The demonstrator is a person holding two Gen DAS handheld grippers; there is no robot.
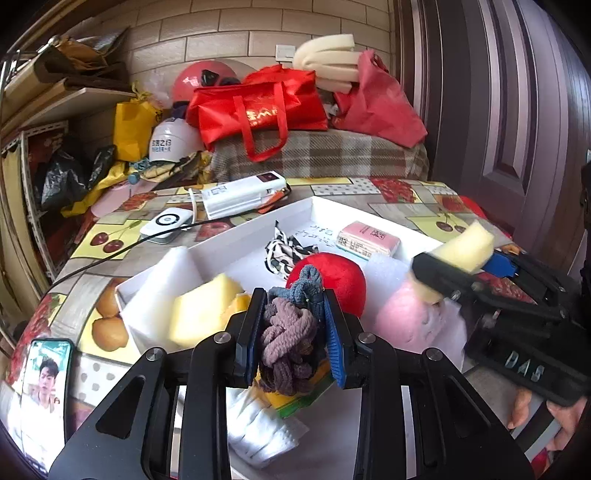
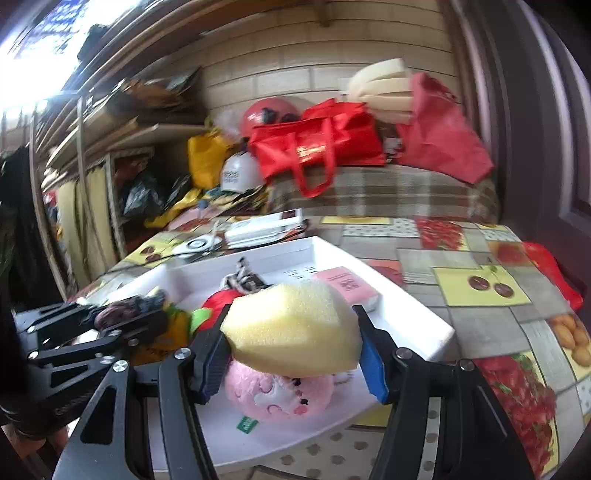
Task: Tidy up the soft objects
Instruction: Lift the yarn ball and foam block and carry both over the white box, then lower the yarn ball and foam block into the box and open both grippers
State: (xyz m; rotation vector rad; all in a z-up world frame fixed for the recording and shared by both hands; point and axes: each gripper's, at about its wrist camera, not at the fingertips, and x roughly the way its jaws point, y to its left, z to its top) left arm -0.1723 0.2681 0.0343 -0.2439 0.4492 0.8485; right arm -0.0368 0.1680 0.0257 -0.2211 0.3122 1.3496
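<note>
Between left gripper jaws, pinched hair ties, right gripper jaws squeezing yellow sponge

A cream brick wall stood behind a plaid-covered bench; shelves lined one side, a dark panelled door the other.

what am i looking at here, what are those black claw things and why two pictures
Those black claws are hand-held grippers, one in each of a person's hands. Each carries a wide-angle camera looking along its fingers, so you get one picture per gripper.

The left gripper is shut on a bundle of knitted hair ties. The right gripper is shut on a yellow sponge.

Below them, a white tray sits on a fruit-patterned tablecloth. It holds a red plush ball, a pink plush toy and a pink tissue pack.
</note>
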